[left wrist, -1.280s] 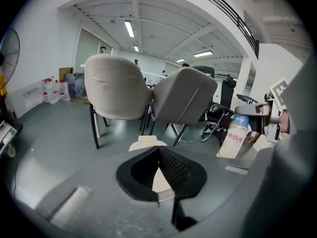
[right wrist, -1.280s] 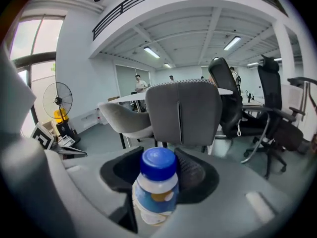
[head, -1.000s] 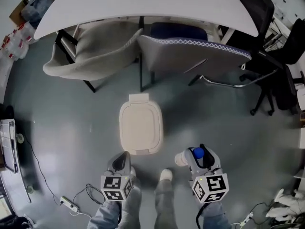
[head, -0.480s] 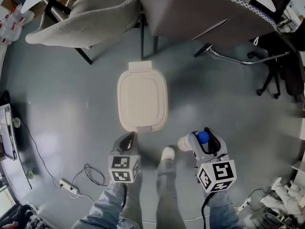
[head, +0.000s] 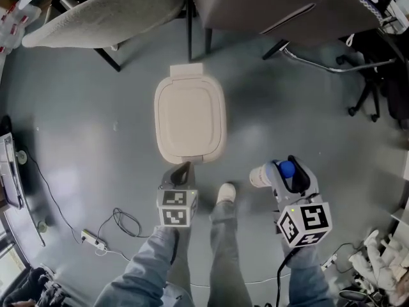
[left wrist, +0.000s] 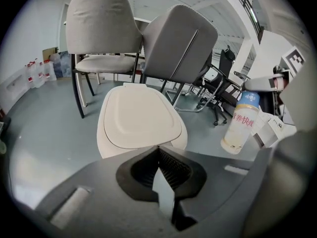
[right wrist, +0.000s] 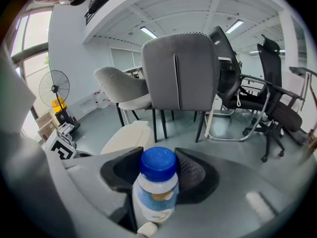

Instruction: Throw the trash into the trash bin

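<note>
A person stands over a closed trash bin (head: 190, 117) on a grey office floor (head: 83, 107), a gripper in each hand, both angled downward. The left gripper (head: 184, 169) is held low, its fingers (left wrist: 171, 170) pressed together with nothing between them. Their tips sit just short of the bin's near edge, and the cream lid fills the space directly ahead of them.

The right gripper (head: 291, 171), to the right of the person's shoe (head: 225, 192), has its fingers (right wrist: 194, 175) set wide on either side of a pale plastic bottle (head: 261, 176). They clasp it close to its blue cap, and the body reaches out on the side toward the left gripper. The bottle is off to the right of the bin and apart from it.

Beyond both sets of fingers, past the bin, stand a pale chair (head: 102, 15) and a grey chair (head: 268, 5). A black office chair (head: 377, 75) is further right. A tangle of cable (head: 124, 222) lies on the floor to the left of the left gripper's fingers.
</note>
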`<state>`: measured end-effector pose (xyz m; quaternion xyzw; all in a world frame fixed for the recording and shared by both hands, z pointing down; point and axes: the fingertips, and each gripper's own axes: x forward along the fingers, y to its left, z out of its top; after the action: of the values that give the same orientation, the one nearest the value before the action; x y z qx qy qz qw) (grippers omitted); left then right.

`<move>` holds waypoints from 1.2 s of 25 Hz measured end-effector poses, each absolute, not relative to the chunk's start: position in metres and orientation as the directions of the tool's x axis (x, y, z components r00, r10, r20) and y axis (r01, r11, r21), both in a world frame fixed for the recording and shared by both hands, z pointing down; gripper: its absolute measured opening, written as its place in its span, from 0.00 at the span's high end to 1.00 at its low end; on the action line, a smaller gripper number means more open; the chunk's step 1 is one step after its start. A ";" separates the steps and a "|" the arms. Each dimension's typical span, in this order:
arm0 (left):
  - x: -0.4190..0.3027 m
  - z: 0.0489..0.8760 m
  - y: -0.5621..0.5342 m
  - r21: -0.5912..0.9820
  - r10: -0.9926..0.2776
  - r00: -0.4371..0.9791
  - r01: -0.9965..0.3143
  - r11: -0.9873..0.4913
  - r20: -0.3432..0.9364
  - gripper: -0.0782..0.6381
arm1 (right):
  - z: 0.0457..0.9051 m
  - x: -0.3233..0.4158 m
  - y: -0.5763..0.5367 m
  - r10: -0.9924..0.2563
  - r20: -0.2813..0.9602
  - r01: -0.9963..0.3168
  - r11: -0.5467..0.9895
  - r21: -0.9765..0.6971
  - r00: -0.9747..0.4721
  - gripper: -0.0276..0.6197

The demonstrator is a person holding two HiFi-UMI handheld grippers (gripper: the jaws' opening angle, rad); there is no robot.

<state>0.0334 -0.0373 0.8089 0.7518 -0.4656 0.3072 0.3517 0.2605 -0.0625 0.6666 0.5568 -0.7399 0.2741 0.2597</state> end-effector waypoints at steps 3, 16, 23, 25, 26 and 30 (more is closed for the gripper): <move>0.039 0.813 -0.037 0.236 -0.467 0.374 -0.915 -0.328 0.801 0.88 | 0.669 0.270 -0.059 -0.680 0.696 -0.971 0.210 -0.119 -0.232 0.65; 0.045 0.826 -0.033 0.237 -0.442 0.350 -0.927 -0.292 0.826 0.88 | 0.677 0.287 -0.053 -0.679 0.702 -0.977 0.160 -0.144 -0.215 0.65; 0.044 0.821 -0.035 0.297 -0.434 0.402 -0.909 -0.292 0.806 0.88 | 0.672 0.280 -0.056 -0.687 0.695 -0.977 0.163 -0.141 -0.215 0.65; 0.044 0.819 -0.039 0.306 -0.428 0.403 -0.910 -0.278 0.809 0.88 | 0.669 0.279 -0.058 -0.690 0.692 -0.977 0.165 -0.137 -0.214 0.65; 0.043 0.818 -0.041 0.312 -0.428 0.404 -0.911 -0.270 0.808 0.88 | 0.668 0.279 -0.058 -0.691 0.691 -0.977 0.166 -0.134 -0.212 0.65; 0.041 0.803 -0.051 0.318 -0.456 0.412 -0.909 -0.270 0.789 0.88 | 0.660 0.278 -0.063 -0.701 0.684 -0.979 0.164 -0.120 -0.201 0.65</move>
<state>0.0407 -0.0508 0.8027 0.7427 -0.4594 0.2884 0.3926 0.2780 -0.0630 0.6599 0.5820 -0.7218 0.2819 0.2467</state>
